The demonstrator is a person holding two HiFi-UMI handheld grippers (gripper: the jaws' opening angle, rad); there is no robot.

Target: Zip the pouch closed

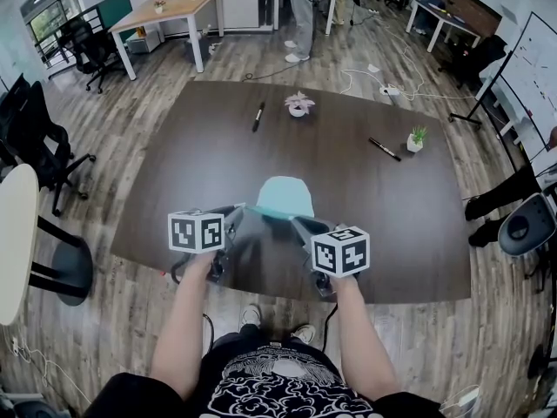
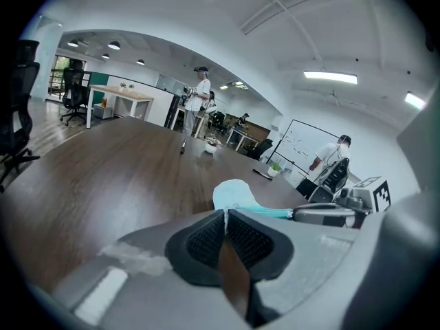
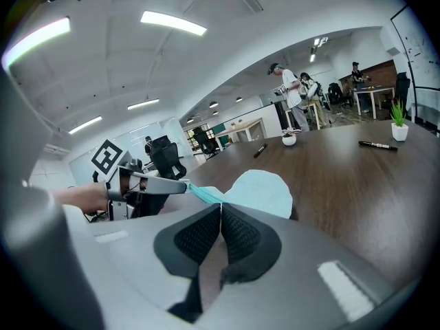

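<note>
A light teal pouch point(image 1: 285, 197) lies on the dark wooden table point(image 1: 165, 181), just in front of both grippers. Its near zip edge is lifted and stretched between them. My left gripper point(image 1: 243, 207) is shut on the left end of that edge; a pale sliver of the pouch point(image 2: 234, 194) shows between its pads point(image 2: 206, 238). My right gripper point(image 1: 295, 221) is shut on the right end. In the left gripper view the right gripper point(image 2: 300, 214) pinches the teal strip. In the right gripper view the pouch point(image 3: 265, 188) lies beyond the closed jaws, and the left gripper point(image 3: 180, 184) holds its far end.
Two black markers point(image 1: 258, 116) point(image 1: 384, 149) and two small potted plants point(image 1: 298, 104) point(image 1: 417, 139) lie farther back on the table. Office chairs point(image 1: 39, 142) stand at the left and a pale round table point(image 1: 13, 233) is near my left side. People point(image 1: 302, 7) stand at the back.
</note>
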